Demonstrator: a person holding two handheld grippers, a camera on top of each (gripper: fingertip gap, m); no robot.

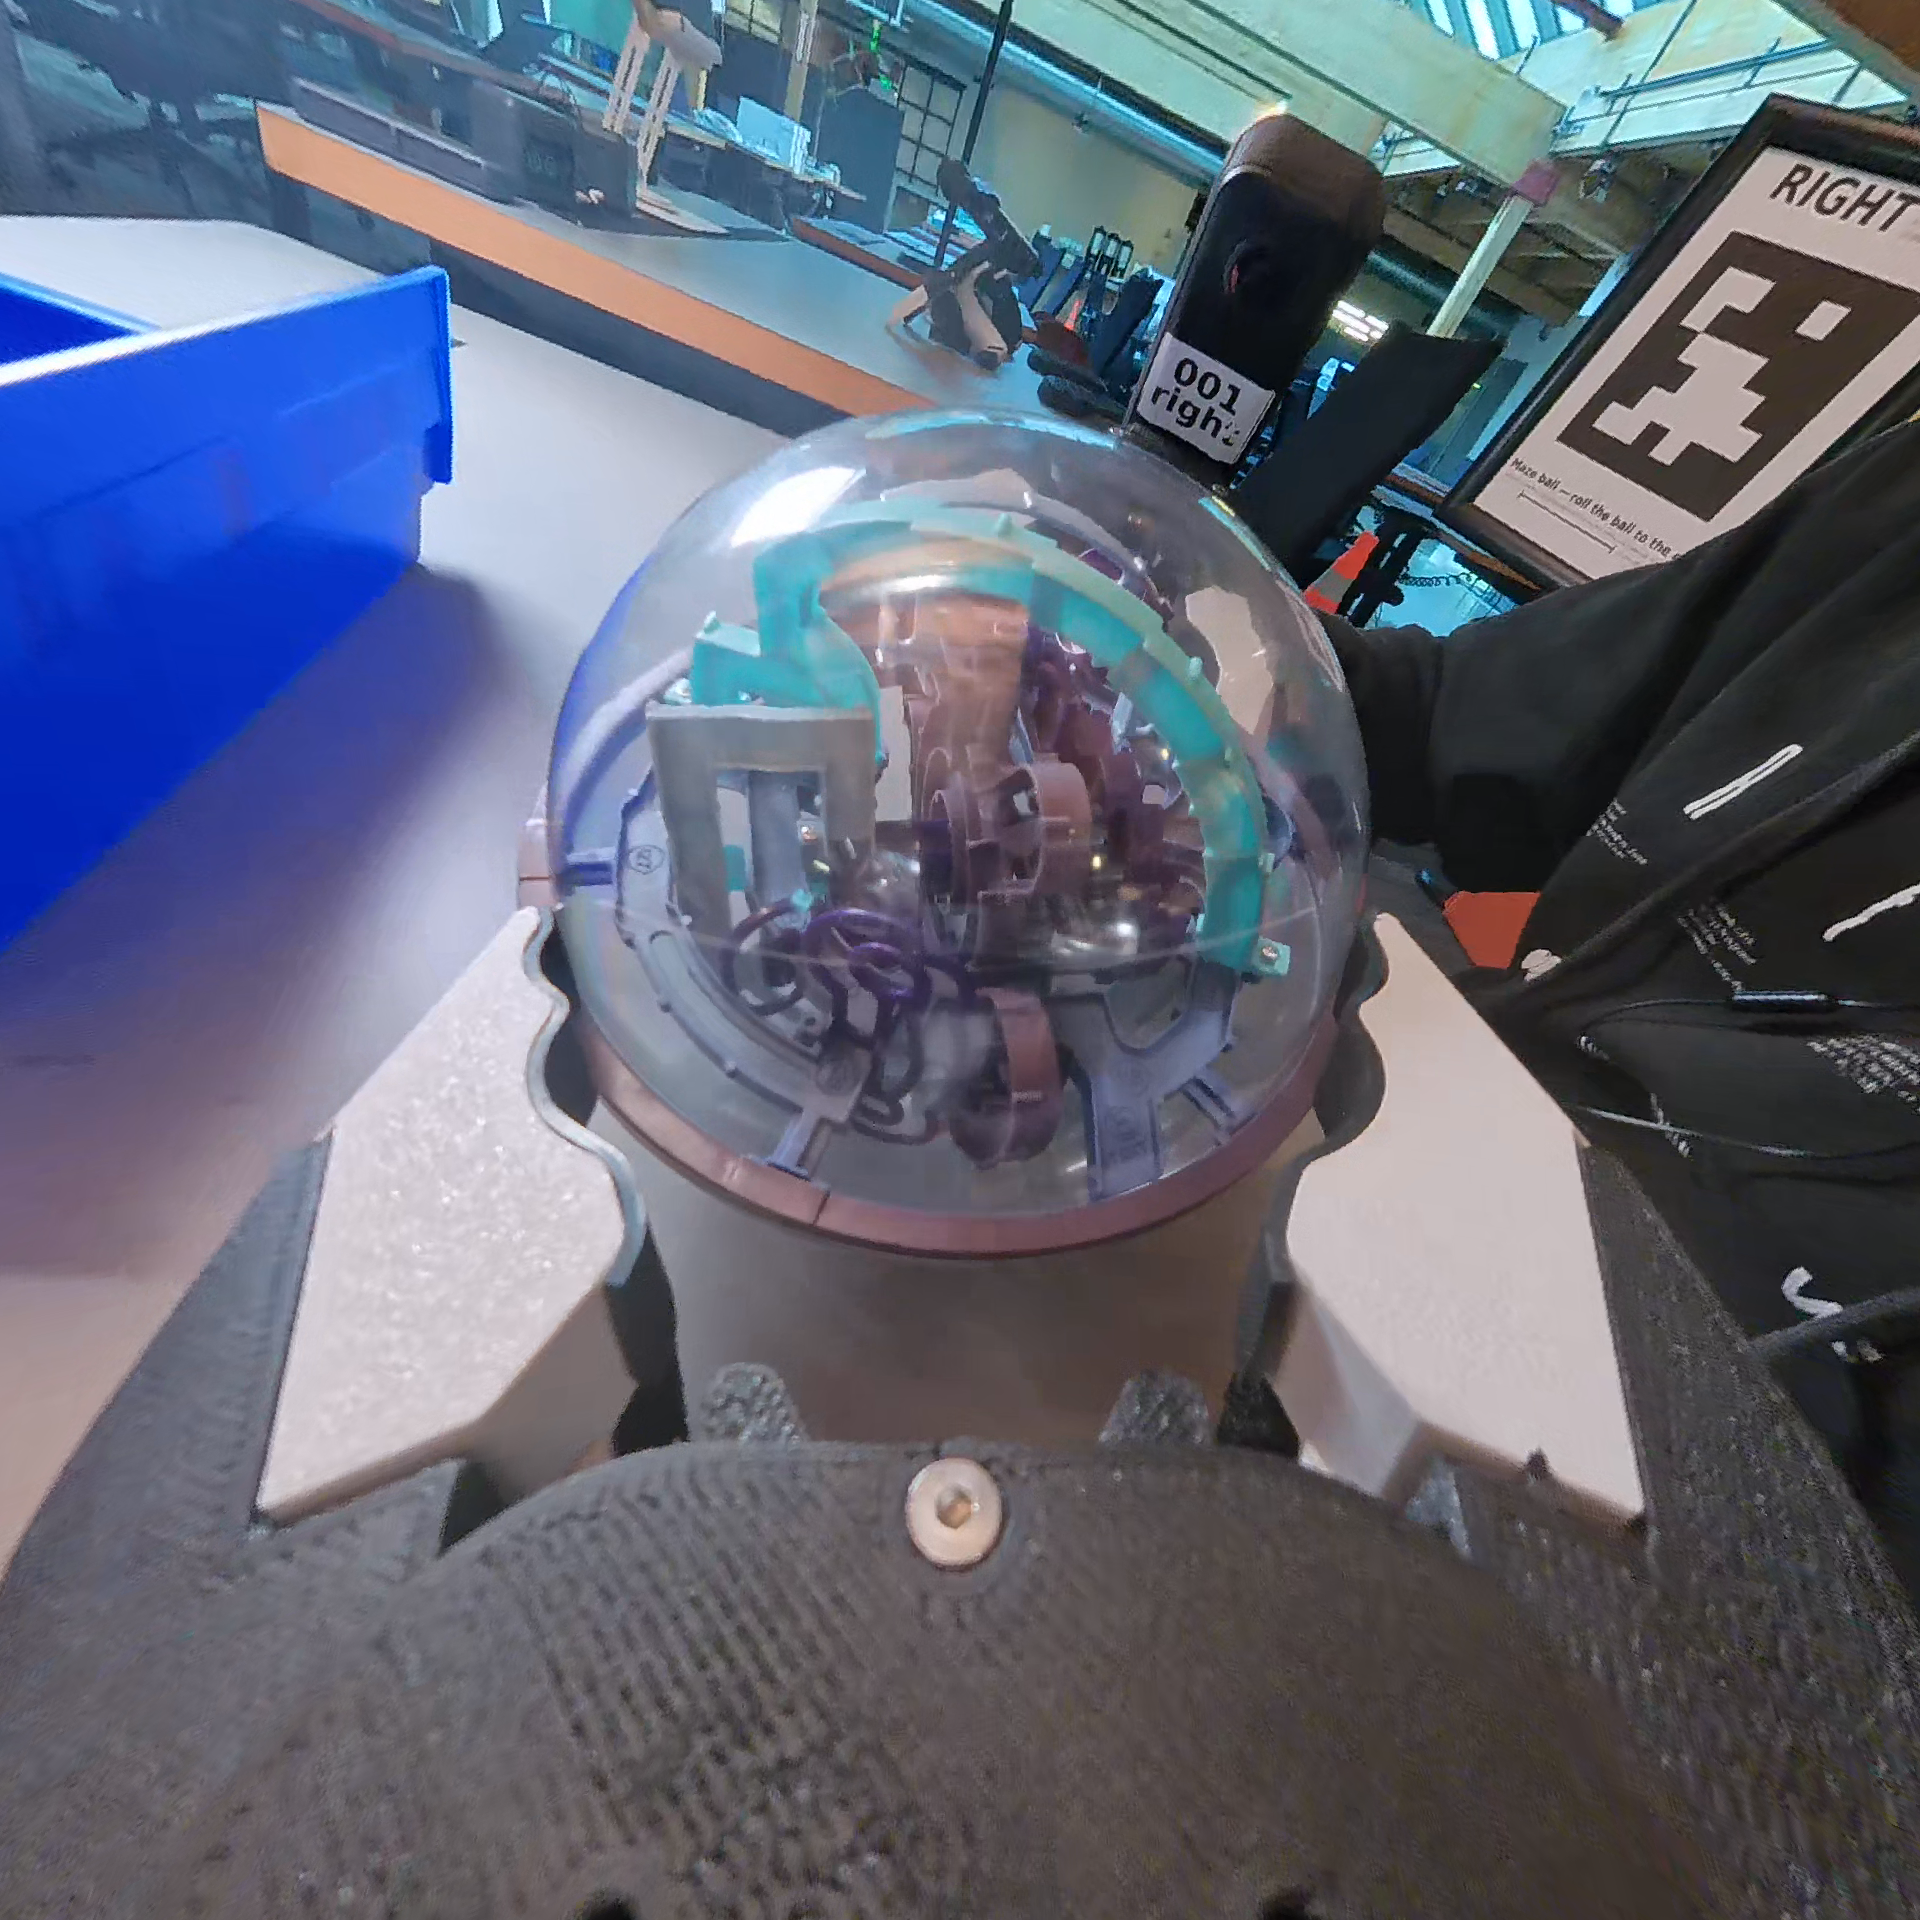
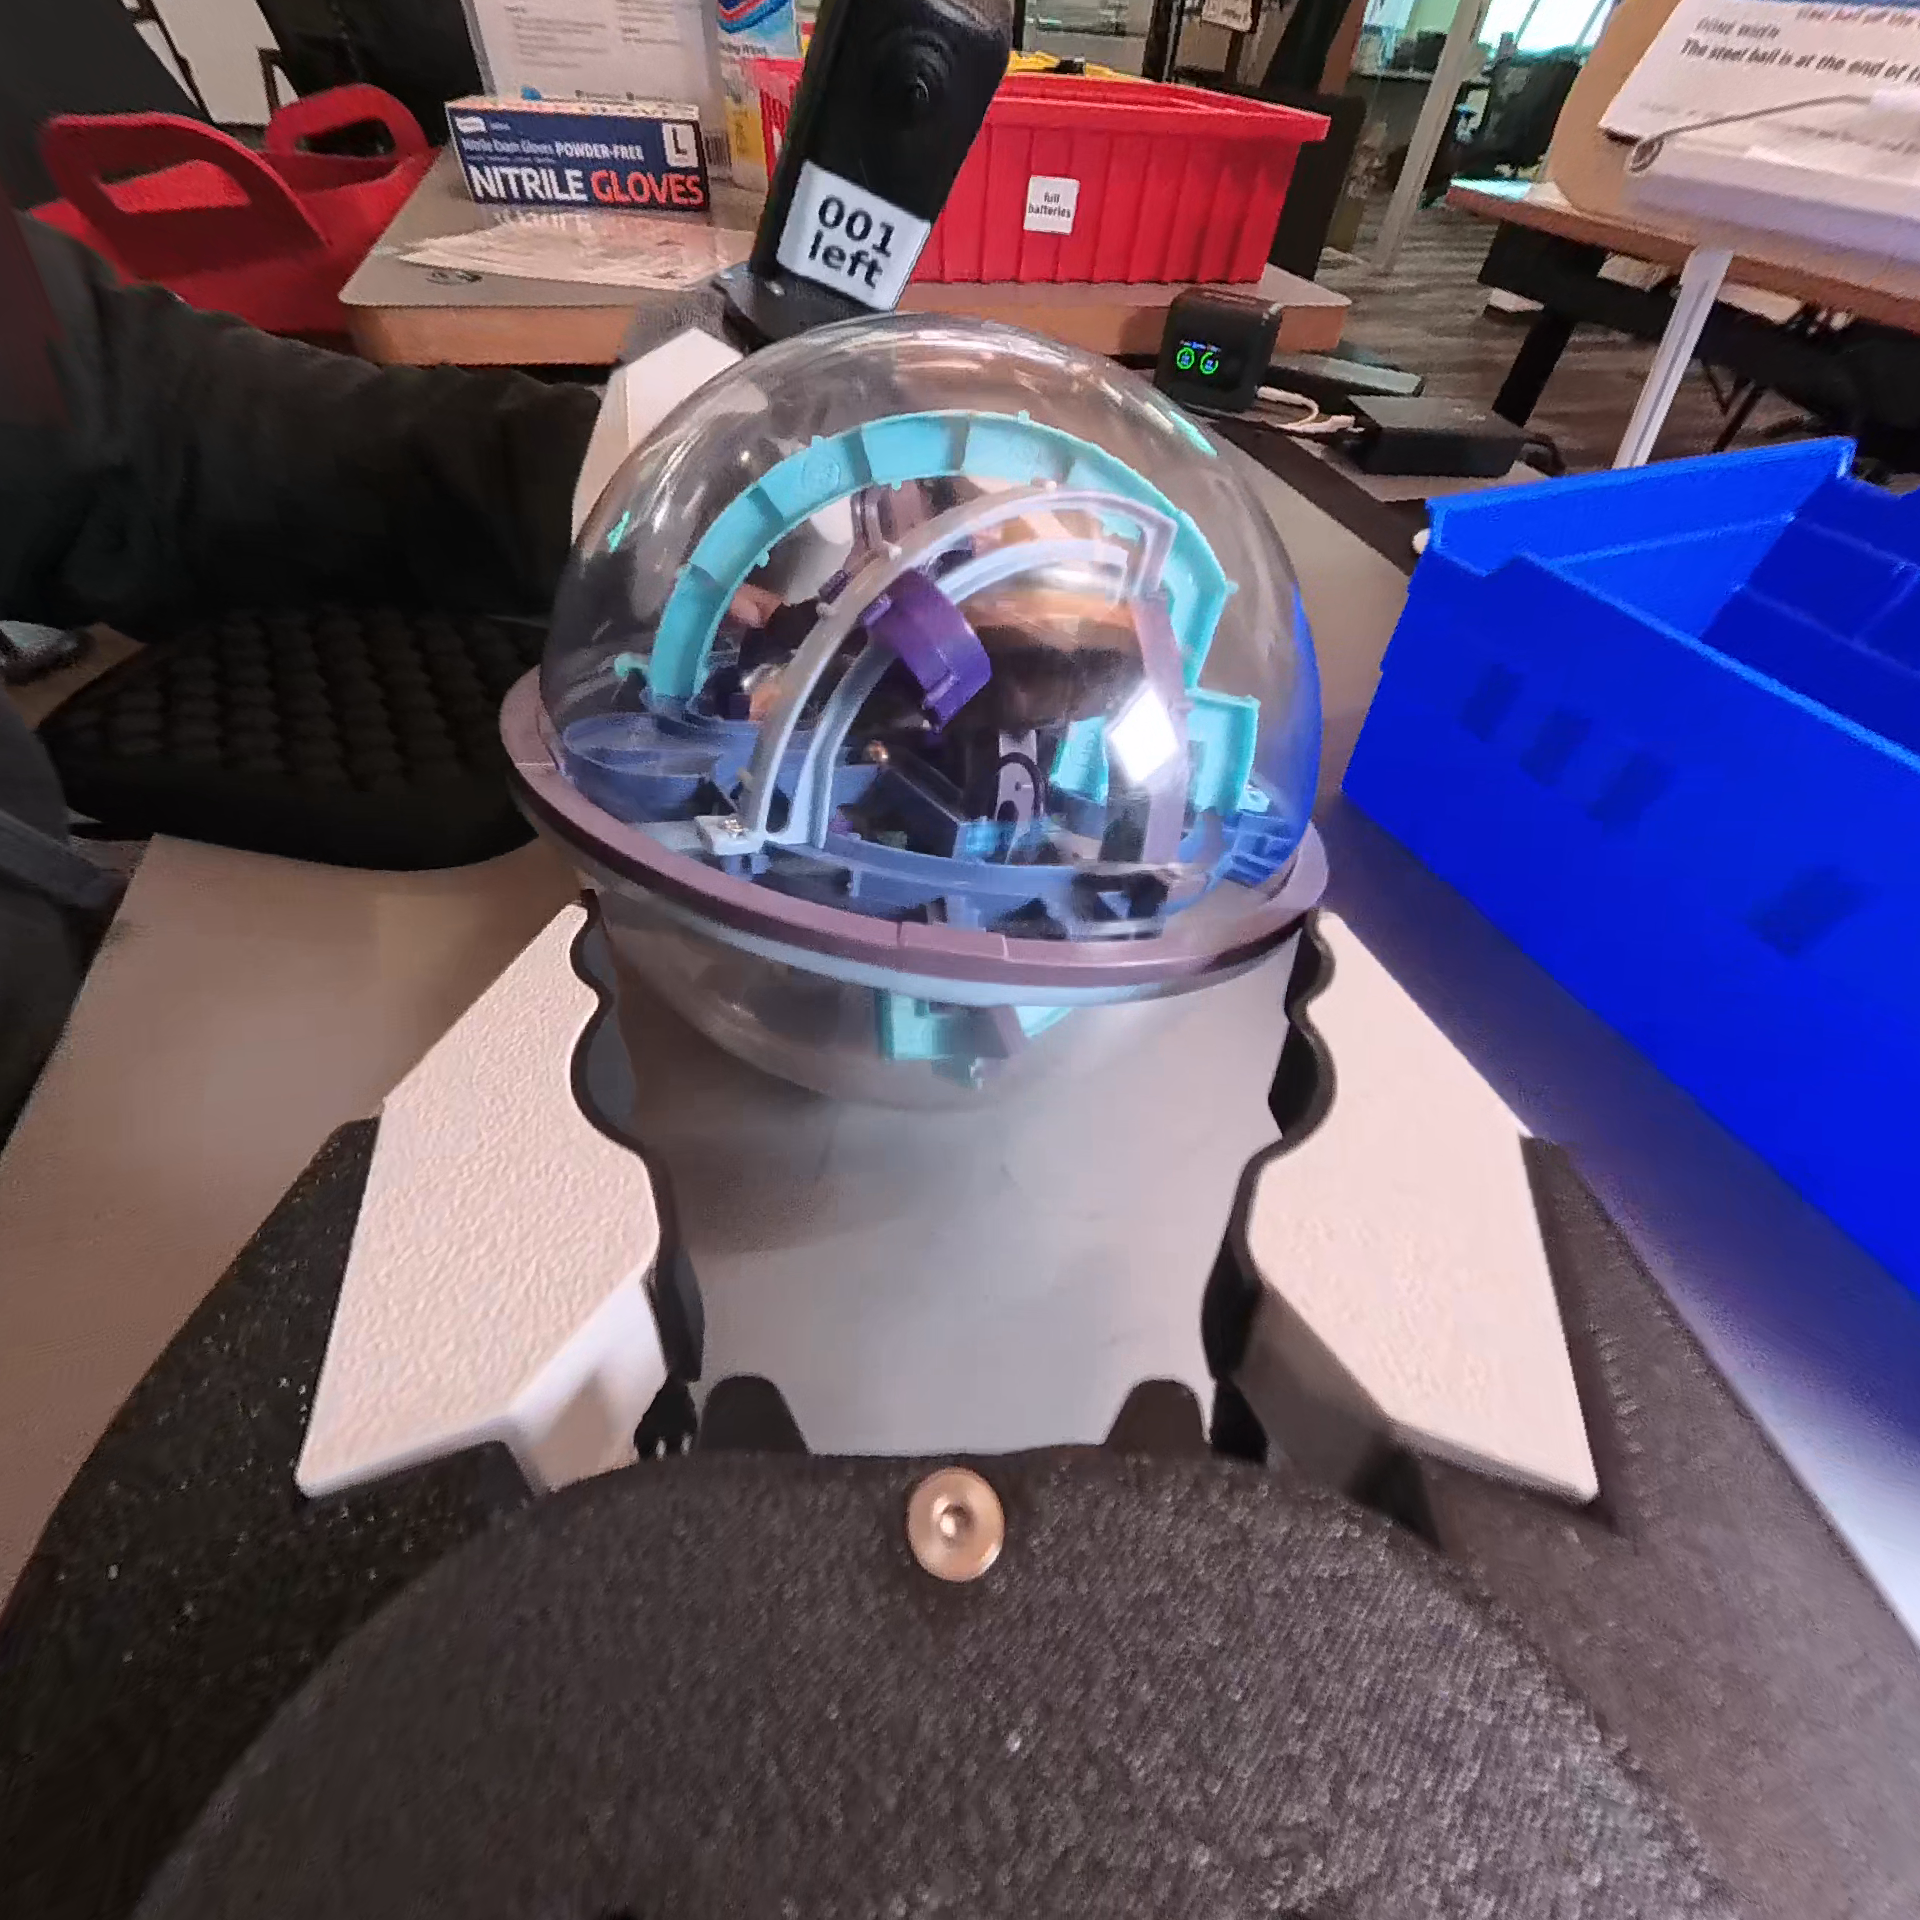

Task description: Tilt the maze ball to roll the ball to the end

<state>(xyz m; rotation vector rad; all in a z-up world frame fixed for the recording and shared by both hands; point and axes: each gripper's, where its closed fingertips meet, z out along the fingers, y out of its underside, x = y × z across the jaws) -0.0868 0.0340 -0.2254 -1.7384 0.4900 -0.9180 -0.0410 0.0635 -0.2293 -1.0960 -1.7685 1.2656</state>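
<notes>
Two grippers meet on one maze ball (image 1: 951, 821), a clear plastic sphere with a dull purple band round its middle. Inside it runs a tangle of tracks: a teal ribbed arch, a grey squared frame, dark purple loops and wheels, a blue-grey floor plate. I cannot make out for certain where the small steel ball sits among them.

The left gripper (image 1: 956, 1023) has its white fingers (image 1: 457, 1174) spread wide, the wavy dark-edged tips pressed to either side of the sphere at the band, so it grasps the ball. The right gripper (image 2: 951, 997) does the same from the opposite side, its fingers (image 2: 499, 1226) touching the lower half just under the band. The ball is tipped, the band slanting in both views, and it hangs between the tools above a pale tabletop (image 2: 239, 1018).

One blue plastic bin (image 2: 1662, 790) stands just beside the ball, close enough to crowd it on that side. A person's black sleeve (image 1: 1662, 790) lies behind the ball. Farther off sit a red crate (image 2: 1122, 187), a box of gloves (image 2: 582, 156) and a framed sign with a black-and-white marker (image 1: 1714, 353).

Gripper bodies are rough, black, grainy printed plastic; the fingers are matte white and flat.
</notes>
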